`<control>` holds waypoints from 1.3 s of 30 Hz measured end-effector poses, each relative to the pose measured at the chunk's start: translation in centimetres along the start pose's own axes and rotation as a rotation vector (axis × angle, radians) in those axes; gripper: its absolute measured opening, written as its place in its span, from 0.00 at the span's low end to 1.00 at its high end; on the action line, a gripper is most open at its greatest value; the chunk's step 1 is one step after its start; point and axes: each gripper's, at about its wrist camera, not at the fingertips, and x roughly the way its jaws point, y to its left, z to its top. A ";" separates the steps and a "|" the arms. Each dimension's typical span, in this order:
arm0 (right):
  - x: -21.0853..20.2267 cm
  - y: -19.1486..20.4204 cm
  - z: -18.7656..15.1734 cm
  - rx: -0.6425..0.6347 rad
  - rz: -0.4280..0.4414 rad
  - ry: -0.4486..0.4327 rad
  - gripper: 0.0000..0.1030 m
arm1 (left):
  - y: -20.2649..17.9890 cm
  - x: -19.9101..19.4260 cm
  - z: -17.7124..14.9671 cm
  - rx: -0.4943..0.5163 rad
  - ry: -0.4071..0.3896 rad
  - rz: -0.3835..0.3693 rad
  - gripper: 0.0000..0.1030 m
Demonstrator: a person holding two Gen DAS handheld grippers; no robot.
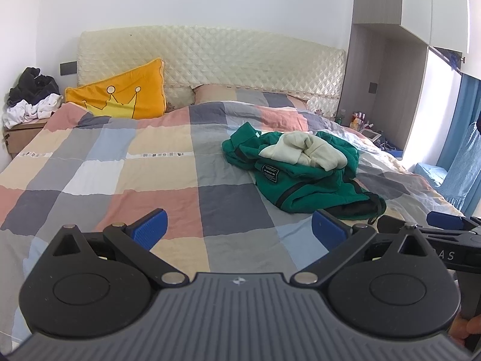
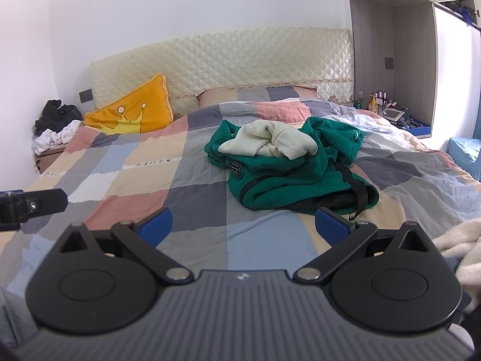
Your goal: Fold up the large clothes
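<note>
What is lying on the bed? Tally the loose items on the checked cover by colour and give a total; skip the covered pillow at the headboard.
Green: 1, the green jacket, crumpled.
Cream: 1, the cream garment, bunched on top of the jacket.
Orange: 1, the orange cushion with a yellow crown, leaning at the headboard.
Total: 3.
Both grippers, left gripper and right gripper, are open and hold nothing.

A green garment (image 2: 288, 177) topped by a cream one (image 2: 270, 143) lies on a duvet (image 2: 144, 177) checked in grey, pink, beige and blue; far left, an orange cushion (image 2: 132, 114) bearing a yellow crown.
</note>
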 end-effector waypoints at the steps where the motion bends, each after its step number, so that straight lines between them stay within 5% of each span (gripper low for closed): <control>1: -0.1 0.0 0.0 -0.002 -0.001 -0.001 1.00 | 0.0 -0.1 0.0 0.000 0.000 -0.001 1.00; 39: -0.9 -0.4 -1.3 0.019 -0.023 0.012 1.00 | 1.0 -1.2 -1.3 -0.027 0.002 -0.013 1.00</control>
